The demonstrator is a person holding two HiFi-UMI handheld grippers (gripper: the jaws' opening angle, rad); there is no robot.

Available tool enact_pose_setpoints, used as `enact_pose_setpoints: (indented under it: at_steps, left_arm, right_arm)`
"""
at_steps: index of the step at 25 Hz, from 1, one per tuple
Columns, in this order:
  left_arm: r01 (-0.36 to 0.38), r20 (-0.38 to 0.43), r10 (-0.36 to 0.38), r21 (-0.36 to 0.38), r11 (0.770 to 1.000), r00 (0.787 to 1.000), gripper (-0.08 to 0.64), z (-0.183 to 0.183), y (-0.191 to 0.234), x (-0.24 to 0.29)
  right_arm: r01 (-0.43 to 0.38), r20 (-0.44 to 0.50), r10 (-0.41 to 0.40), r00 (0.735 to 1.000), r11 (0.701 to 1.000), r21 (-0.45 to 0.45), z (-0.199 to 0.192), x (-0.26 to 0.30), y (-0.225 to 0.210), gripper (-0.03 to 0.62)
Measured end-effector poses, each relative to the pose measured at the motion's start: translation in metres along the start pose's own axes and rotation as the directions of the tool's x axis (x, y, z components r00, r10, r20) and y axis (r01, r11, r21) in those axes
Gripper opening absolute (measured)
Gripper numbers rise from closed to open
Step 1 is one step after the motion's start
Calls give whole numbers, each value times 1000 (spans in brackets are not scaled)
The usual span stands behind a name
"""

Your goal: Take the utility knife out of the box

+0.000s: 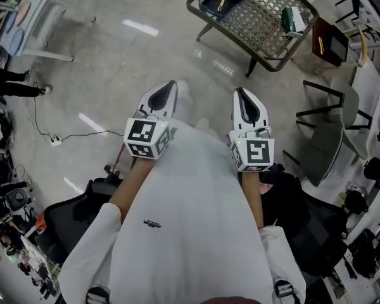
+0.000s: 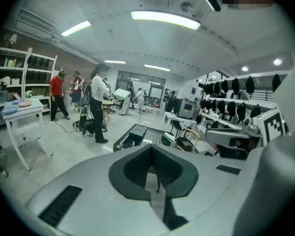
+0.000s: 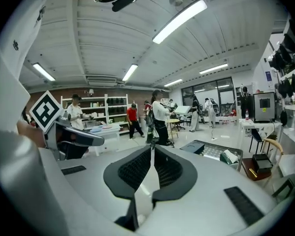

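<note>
I hold both grippers side by side in front of my white-clad torso, over the bare floor. My left gripper [image 1: 171, 83] [image 2: 152, 145] has its jaws together with nothing between them. My right gripper [image 1: 239, 90] [image 3: 152, 147] is likewise shut and empty. Ahead and to the right stands a low mesh-topped table [image 1: 196, 8]. On it lies a dark box [image 1: 218, 4] [image 2: 132, 134] [image 3: 192, 147], and beside that a green-and-white pack [image 1: 294, 19]. No utility knife shows in any view. Both grippers are well short of the table.
Black-framed chairs [image 1: 332, 132] and a dark-red case [image 1: 329, 43] crowd the right side. A white table [image 1: 31, 18] stands at the far left, and a cable [image 1: 57, 138] trails over the floor. Several people [image 2: 97, 102] stand farther back in the room.
</note>
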State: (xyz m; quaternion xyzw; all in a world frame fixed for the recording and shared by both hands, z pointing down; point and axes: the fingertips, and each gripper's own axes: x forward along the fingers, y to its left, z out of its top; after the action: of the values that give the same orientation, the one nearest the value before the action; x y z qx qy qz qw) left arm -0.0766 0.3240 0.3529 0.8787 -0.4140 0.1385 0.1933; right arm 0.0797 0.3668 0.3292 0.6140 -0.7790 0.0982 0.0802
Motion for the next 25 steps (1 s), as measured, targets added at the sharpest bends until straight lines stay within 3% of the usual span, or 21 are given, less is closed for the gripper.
enact_pose_setpoints:
  at_steps: [13,25]
  left_arm:
    - [40,14,-40,-31,999,999,0,50,25,112]
    - [84,23,-83,-36,996,996,0,129,109,216]
  right_arm:
    - [41,-46,-40,998,999,13,13,80,-67,0]
    - [87,-69,-87,994,996,-6,63,222,-107,1]
